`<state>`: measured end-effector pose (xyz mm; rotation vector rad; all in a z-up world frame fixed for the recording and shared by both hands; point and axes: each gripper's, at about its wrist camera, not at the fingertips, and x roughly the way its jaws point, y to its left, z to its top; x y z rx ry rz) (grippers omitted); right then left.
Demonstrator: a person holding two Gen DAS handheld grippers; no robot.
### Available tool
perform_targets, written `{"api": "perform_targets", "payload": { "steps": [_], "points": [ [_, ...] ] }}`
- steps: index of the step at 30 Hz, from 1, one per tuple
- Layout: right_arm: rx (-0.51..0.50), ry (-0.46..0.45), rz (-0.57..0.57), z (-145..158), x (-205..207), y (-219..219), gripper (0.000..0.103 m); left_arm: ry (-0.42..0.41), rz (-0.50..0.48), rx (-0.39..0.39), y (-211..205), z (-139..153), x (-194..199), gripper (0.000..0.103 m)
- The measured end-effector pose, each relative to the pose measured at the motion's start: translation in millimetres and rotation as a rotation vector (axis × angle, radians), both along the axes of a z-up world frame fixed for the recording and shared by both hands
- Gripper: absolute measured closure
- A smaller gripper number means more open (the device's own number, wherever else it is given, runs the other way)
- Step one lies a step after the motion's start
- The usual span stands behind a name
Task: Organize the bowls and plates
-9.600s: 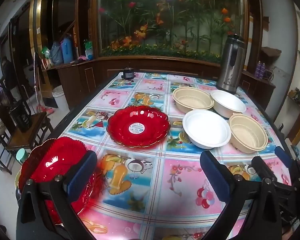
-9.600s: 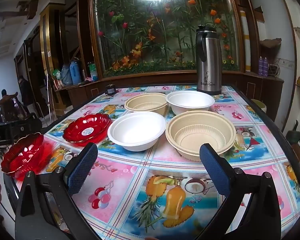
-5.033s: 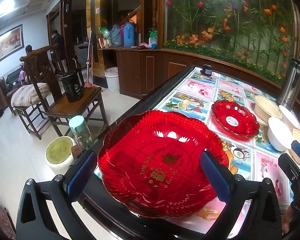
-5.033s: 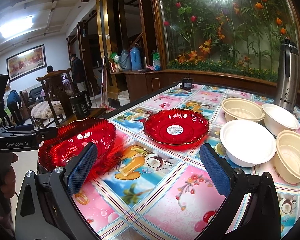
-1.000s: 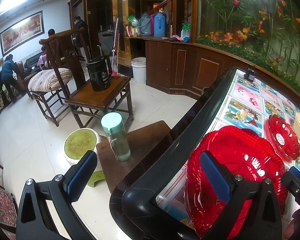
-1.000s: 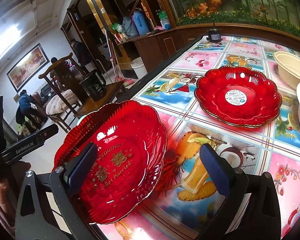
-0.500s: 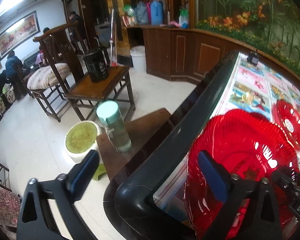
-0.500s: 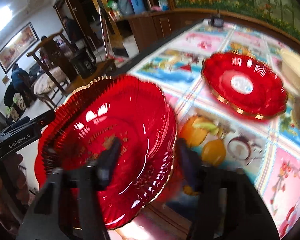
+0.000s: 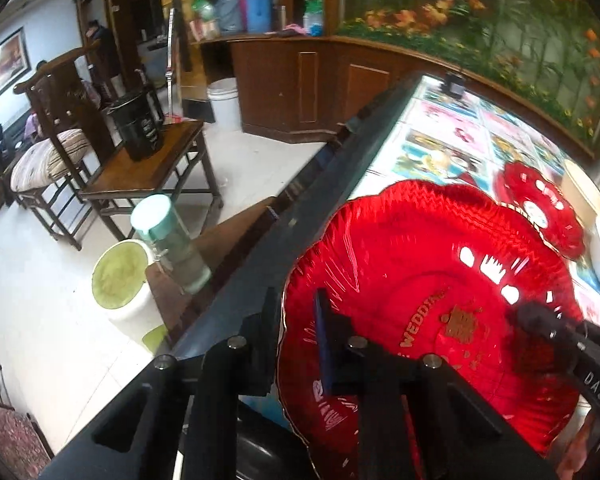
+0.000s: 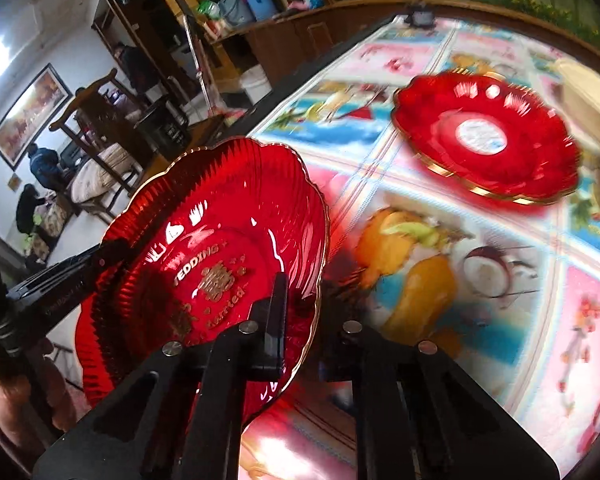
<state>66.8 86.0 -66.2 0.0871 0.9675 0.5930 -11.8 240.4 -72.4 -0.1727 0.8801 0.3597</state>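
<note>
A large red plate (image 9: pixel 440 280) with gold wedding lettering sits at the table's near left corner. My left gripper (image 9: pixel 298 328) is shut on its left rim. My right gripper (image 10: pixel 306 312) is shut on its right rim, and the plate (image 10: pixel 204 248) looks tilted and lifted at that side. The right gripper's tip (image 9: pixel 548 320) shows over the plate in the left wrist view. A second red plate (image 10: pixel 484 136) with a white sticker lies further along the table; it also shows in the left wrist view (image 9: pixel 540 204).
The table (image 10: pixel 480 260) has a colourful fruit-print cloth and a dark edge (image 9: pixel 300 216). Pale bowls (image 10: pixel 584 96) stand at the right. Beside the table are a wooden stool with a green-capped bottle (image 9: pixel 168 236), a white bin (image 9: pixel 118 280) and chairs (image 9: pixel 56 148).
Both grippers have closed on the large red plate's opposite rims since a second ago. The plate now sits tilted and raised between them.
</note>
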Motion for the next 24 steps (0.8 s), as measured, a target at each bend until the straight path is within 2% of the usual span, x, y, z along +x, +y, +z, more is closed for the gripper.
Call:
{"api": "perform_targets", "payload": {
  "steps": [4,7,11,14,16,18,21,24],
  "points": [
    [0.001,-0.014,-0.018,10.4,-8.0,-20.9,0.093,-0.011,-0.044,0.018,-18.5,7.2,-0.9,0.088],
    [0.002,-0.014,-0.041,13.3,-12.4,-38.1,0.093,-0.009,-0.086,0.068,-38.1,10.1,2.2,0.087],
    [0.018,0.057,-0.083,0.1,-4.8,-56.9,0.092,0.038,-0.11,0.129,-56.9,-0.7,12.4,0.085],
    [0.059,0.109,-0.071,-9.8,1.4,-61.9,0.09,0.063,-0.112,0.162,-60.4,-4.8,15.8,0.072],
    [0.051,0.101,-0.055,-8.0,0.7,-60.7,0.09,0.066,-0.088,0.173,-57.3,-2.1,11.5,0.046],
    [0.032,0.078,-0.042,-3.4,-1.2,-60.7,0.088,0.038,-0.067,0.188,-52.5,6.2,1.7,0.035],
    [0.059,0.035,-0.024,5.7,-4.3,-71.7,0.086,0.0,-0.049,0.184,-44.1,21.3,-18.3,0.031],
    [0.137,0.014,-0.018,12.2,-5.4,-92.7,0.076,-0.039,-0.028,0.172,-37.0,35.7,-37.7,0.025]
  ]
}}
